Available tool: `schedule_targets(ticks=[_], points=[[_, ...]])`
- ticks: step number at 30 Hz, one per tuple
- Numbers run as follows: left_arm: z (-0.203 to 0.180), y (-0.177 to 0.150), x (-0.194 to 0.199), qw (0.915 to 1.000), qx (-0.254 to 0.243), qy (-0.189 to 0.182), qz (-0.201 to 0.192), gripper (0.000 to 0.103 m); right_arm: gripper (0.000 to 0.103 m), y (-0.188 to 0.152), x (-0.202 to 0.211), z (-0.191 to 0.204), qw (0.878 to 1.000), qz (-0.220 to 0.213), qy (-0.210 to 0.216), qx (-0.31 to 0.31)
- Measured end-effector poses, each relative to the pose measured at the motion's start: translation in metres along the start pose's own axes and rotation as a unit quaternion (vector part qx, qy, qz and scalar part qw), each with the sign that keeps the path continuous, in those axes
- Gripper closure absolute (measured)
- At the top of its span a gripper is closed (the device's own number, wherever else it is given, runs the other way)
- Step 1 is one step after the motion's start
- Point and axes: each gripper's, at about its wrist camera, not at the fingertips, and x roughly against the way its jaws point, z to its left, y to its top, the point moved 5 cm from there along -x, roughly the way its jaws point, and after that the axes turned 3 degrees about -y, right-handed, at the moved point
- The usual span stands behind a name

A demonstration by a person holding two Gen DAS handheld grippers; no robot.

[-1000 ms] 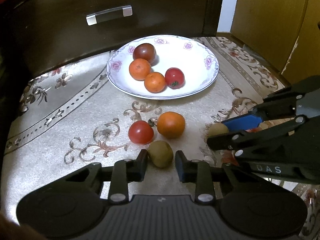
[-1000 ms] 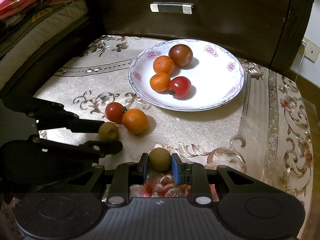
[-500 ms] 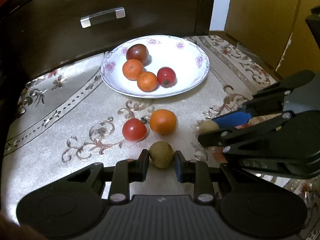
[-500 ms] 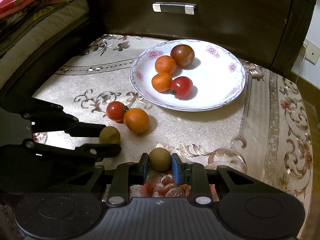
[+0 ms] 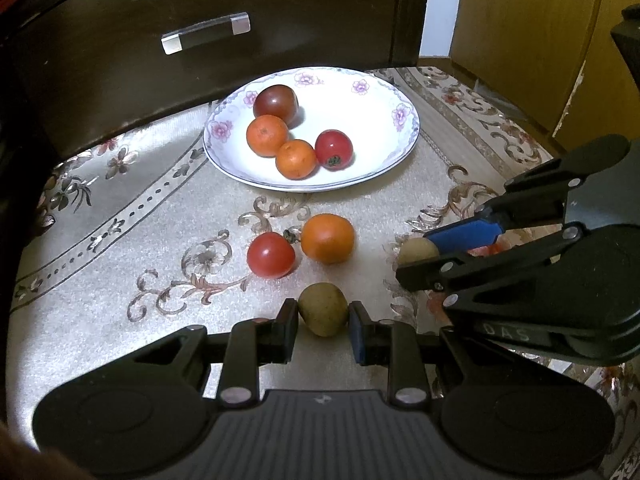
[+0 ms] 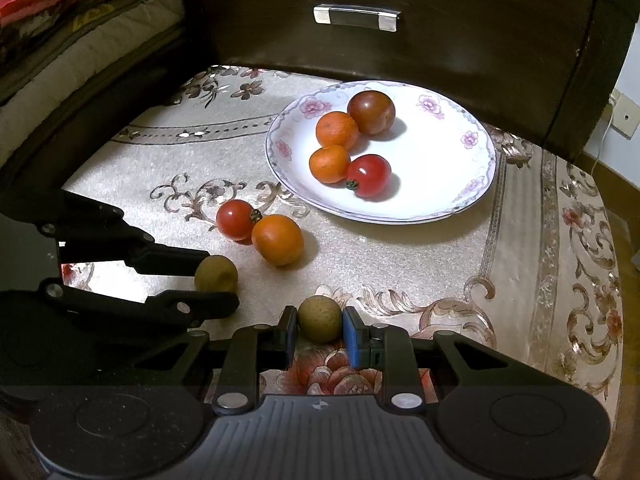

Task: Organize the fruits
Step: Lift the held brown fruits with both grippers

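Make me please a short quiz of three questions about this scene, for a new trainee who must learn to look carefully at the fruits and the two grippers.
1. How many fruits lie in the plate?
2. True or false: the left gripper is shut on a small brown fruit.
3. Which two fruits lie free on the cloth in front of the plate?
A) two brown fruits
B) a red tomato and an orange
C) two dark tomatoes

Key
1. Four: two small oranges, one red tomato, one dark tomato.
2. True; the right gripper is also shut on a second brown fruit.
3. B
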Motion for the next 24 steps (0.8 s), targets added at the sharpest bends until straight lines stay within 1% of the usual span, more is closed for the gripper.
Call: schedule_targets(ticks=[24], points=[[-0.0028,0.0018,0.0043,0.9999,-0.010,0.002,-0.006,0.070,0.081,0.0025,0.0038,0.0017,1.000,-0.003,-0.013,0.006]])
